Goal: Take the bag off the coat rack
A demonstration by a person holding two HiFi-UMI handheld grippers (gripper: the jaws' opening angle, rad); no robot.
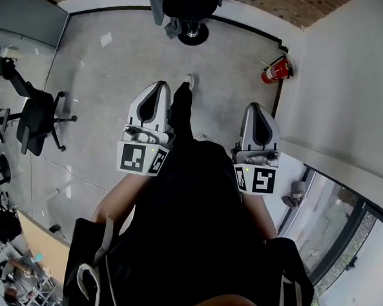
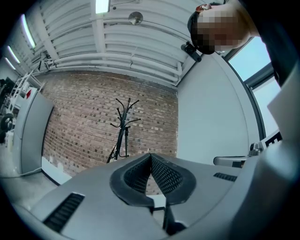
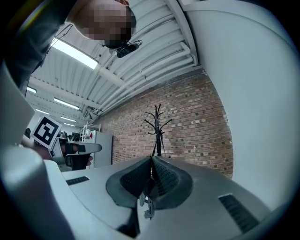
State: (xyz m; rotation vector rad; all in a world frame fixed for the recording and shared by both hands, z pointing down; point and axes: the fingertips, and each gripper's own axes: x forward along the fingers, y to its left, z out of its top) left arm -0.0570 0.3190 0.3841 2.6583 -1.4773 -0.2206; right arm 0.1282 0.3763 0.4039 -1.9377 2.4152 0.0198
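Facing the coat rack [image 2: 123, 129], well apart. Left gripper [image 2: 151, 155] jaws closed, empty. Right gripper [image 3: 151, 159] jaws pinch a small dark metal-tipped piece [image 3: 148, 201], can't tell what.

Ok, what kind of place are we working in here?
Likely an office or lab workspace indoors: a bare brick wall, a concrete floor with a wheeled office chair, and a red fire extinguisher standing by the wall.

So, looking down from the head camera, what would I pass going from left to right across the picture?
First the black office chair → left gripper → right gripper → window.
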